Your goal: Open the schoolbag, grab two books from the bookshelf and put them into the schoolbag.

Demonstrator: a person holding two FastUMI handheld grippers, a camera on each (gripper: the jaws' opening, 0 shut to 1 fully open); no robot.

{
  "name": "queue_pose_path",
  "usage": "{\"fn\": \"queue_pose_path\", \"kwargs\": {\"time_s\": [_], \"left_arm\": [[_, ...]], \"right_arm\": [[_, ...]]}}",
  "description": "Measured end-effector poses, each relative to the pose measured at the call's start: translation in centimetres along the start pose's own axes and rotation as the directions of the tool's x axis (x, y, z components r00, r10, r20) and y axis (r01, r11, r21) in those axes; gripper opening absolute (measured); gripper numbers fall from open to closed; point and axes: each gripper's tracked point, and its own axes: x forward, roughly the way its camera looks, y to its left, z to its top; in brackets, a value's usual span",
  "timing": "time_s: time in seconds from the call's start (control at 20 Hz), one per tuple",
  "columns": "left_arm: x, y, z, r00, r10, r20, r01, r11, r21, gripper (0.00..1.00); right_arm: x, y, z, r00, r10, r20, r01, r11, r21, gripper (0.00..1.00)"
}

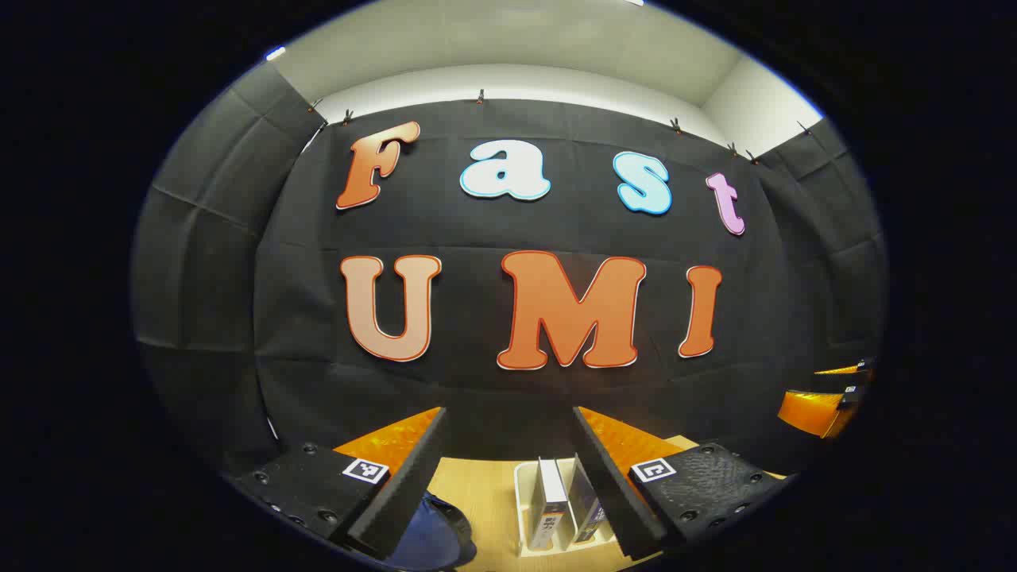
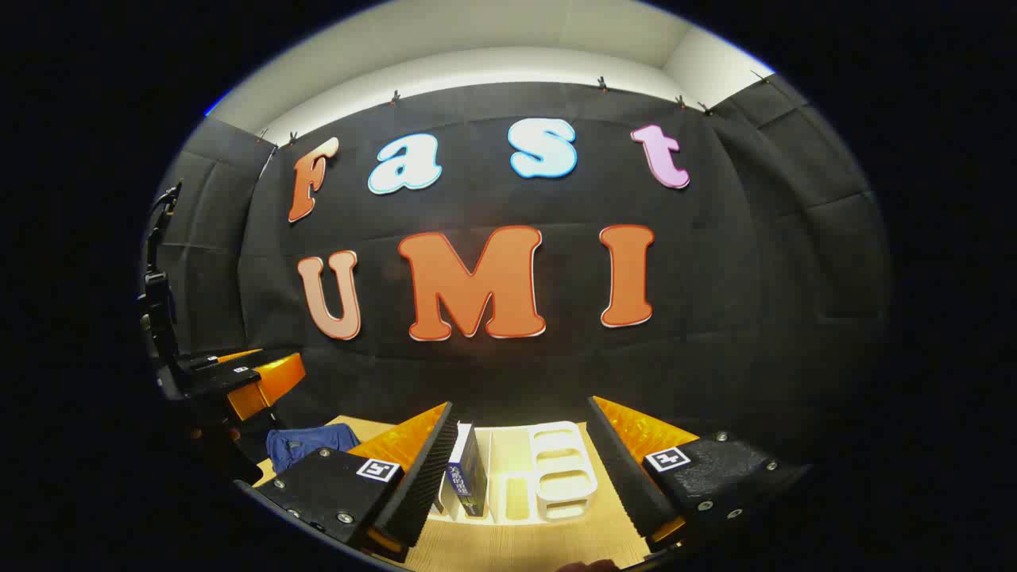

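A white bookshelf (image 1: 523, 508) stands on the wooden table (image 1: 477, 486), holding two upright books (image 1: 548, 504) side by side. The dark blue schoolbag (image 1: 429, 536) lies to its left, below my left gripper's (image 1: 508, 413) left finger. My left gripper is open, held above the table, with nothing between its fingers. In the right gripper view the bookshelf (image 2: 560, 477) sits low between the fingers of my right gripper (image 2: 520, 403), which is open and holds nothing. A book (image 2: 469, 477) stands at the shelf's left end. The schoolbag (image 2: 310, 445) lies farther left.
Black cloth walls close the booth behind and on both sides. My right gripper (image 1: 834, 397) shows at the far right of the left gripper view. My left gripper (image 2: 238, 373) shows at the left of the right gripper view, above the schoolbag.
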Motion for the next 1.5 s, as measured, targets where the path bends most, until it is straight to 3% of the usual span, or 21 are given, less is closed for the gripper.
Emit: {"fn": "queue_pose_path", "kwargs": {"time_s": [0.2, 0.65, 0.75, 1.05, 1.1, 1.15, 1.5], "left_arm": [[-0.3, -1.6, -1.2, 1.000, -0.015, 0.008, 0.015, 1.000, 0.001, 0.96], [0.4, -3.4, -3.1, 0.999, 0.053, -0.001, -0.053, 0.998, 0.017, 0.96], [0.5, -4.0, -4.0, 0.999, 0.038, -0.011, -0.038, 0.999, 0.018, 0.96], [3.0, -4.2, -4.0, 0.997, -0.071, 0.011, 0.070, 0.997, 0.045, 0.95], [3.3, -4.0, -4.1, 0.997, -0.081, 0.004, 0.081, 0.996, 0.042, 0.96], [3.3, -3.6, -4.1, 0.996, -0.087, 0.009, 0.086, 0.995, 0.042, 0.96], [4.3, -1.2, -4.1, 0.997, -0.070, 0.039, 0.069, 0.997, 0.023, 0.95]], "right_arm": [[1.3, -0.1, 0.8, 0.998, 0.045, 0.046, -0.045, 0.999, 0.015, 0.97], [3.3, -0.4, 0.4, 0.991, 0.089, 0.104, -0.085, 0.995, -0.047, 0.96], [3.6, -0.2, -0.1, 0.993, 0.079, 0.088, -0.075, 0.996, -0.046, 0.96], [3.9, 0.9, 2.8, 0.973, -0.008, 0.232, 0.032, 0.995, -0.097, 0.96], [4.0, 1.2, 2.8, 0.971, -0.018, 0.237, 0.042, 0.994, -0.100, 1.00], [4.3, 1.7, 2.7, 0.971, -0.020, 0.239, 0.046, 0.994, -0.104, 0.96], [4.8, 4.0, 4.2, 0.943, 0.007, 0.334, 0.047, 0.987, -0.152, 0.96]]}}
